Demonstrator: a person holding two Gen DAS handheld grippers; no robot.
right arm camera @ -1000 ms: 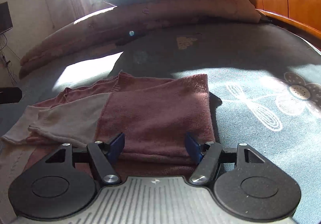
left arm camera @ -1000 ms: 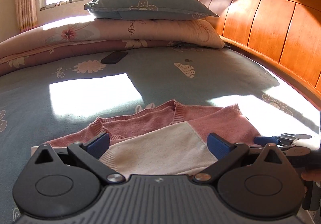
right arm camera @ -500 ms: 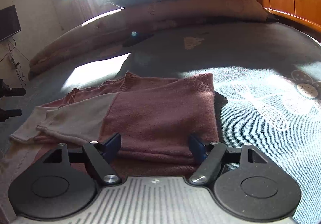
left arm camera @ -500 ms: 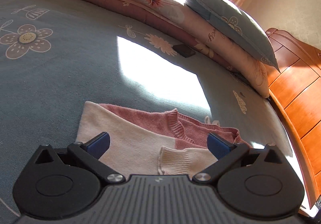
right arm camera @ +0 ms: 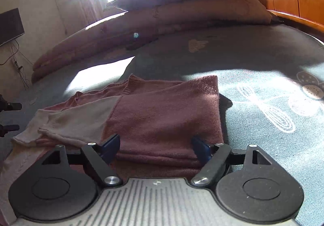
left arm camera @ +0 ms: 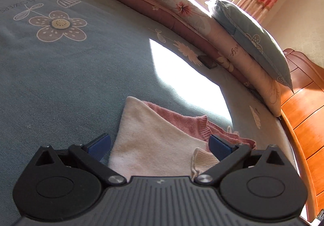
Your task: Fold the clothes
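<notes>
Since the earlier frame, left gripper [left arm camera: 160, 146] is sitting rolled and shifted toward the sweater's [right arm camera: 162, 112] cream sleeve [left arm camera: 149, 142], jaws spread, pinching nothing. Right gripper [right arm camera: 156, 148] is opening, straddling the folded pink edge. Sweater is lying on the blue bedspread [left arm camera: 60, 68], pillows [left arm camera: 253, 39] beyond.

Left gripper [left arm camera: 160, 146] wide apart; right gripper [right arm camera: 157, 148] – jaws opening

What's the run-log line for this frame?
task: fold clothes | sweater: folded on bed | right hand-held gripper: opening, straddling sweater | left hand-held gripper: open
</notes>
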